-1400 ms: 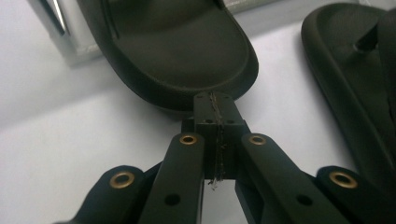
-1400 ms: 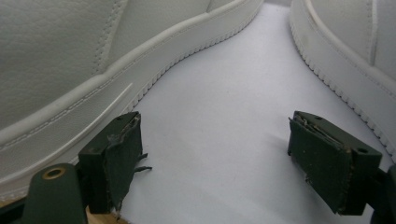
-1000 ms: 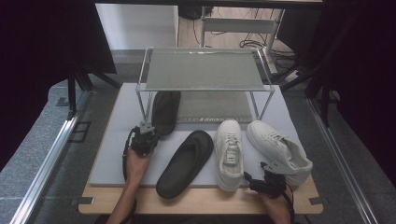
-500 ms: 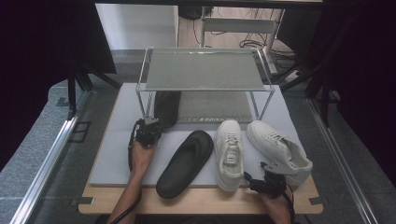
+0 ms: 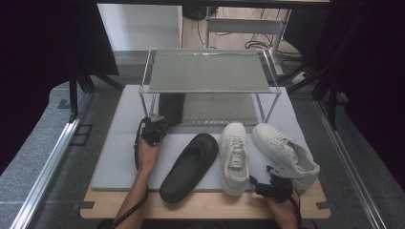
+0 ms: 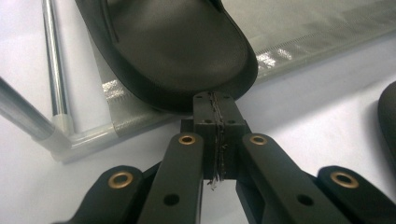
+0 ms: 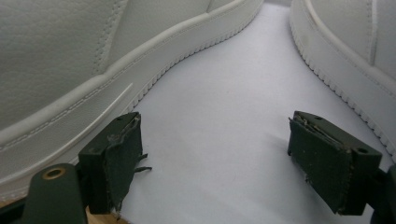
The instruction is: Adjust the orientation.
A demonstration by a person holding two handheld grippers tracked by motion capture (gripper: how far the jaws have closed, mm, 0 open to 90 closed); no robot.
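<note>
Left gripper, jaws closed and empty, at the black slipper under the rack.
Right gripper stands wide between two white sneakers; a second slipper lies near.

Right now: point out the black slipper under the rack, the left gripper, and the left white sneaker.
black slipper under the rack [image 6: 187, 51]: left gripper view, on its footbed.
left gripper [image 6: 217, 100]: left gripper view, tips of its shut jaws.
left white sneaker [image 5: 235, 157]: high view, on the laces.
</note>
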